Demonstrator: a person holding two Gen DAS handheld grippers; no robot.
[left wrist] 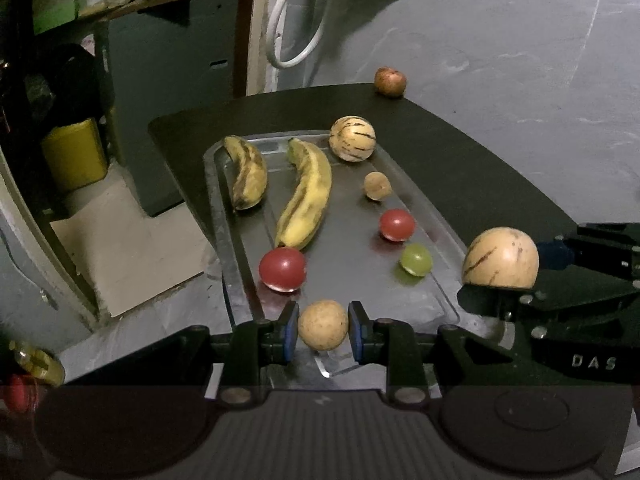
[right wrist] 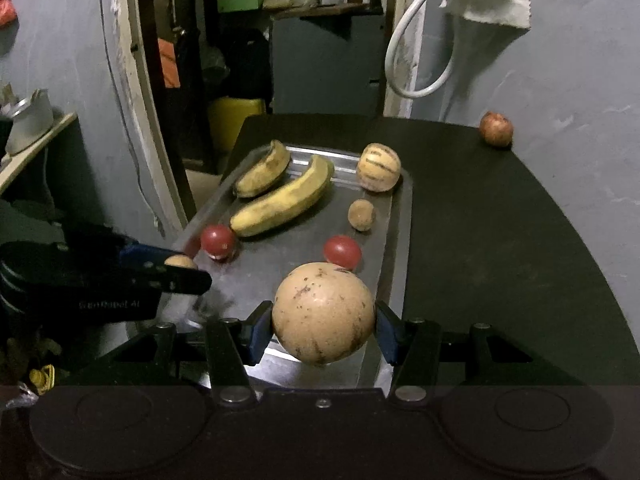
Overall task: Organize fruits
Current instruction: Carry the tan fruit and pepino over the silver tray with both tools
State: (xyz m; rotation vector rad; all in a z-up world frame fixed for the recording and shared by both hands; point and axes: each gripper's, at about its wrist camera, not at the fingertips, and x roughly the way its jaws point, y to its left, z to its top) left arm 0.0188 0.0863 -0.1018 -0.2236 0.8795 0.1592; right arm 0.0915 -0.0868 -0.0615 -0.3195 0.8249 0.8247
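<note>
A steel tray (left wrist: 224,216) on a dark table holds two bananas (left wrist: 306,196), a striped melon (left wrist: 352,138), a small brown fruit (left wrist: 377,186), two red tomatoes (left wrist: 282,269) and a green grape (left wrist: 416,259). My left gripper (left wrist: 323,330) is shut on a small tan round fruit (left wrist: 323,330) over the tray's near end. My right gripper (right wrist: 323,326) is shut on a large tan striped melon (right wrist: 323,312), held above the tray's near right side; it also shows in the left wrist view (left wrist: 501,258).
A reddish apple (left wrist: 390,81) sits on the dark table (left wrist: 460,168) at its far edge, off the tray. A yellow container (left wrist: 74,154) stands on the floor to the left. A white hose (left wrist: 288,20) and a cloth hang on the grey wall behind.
</note>
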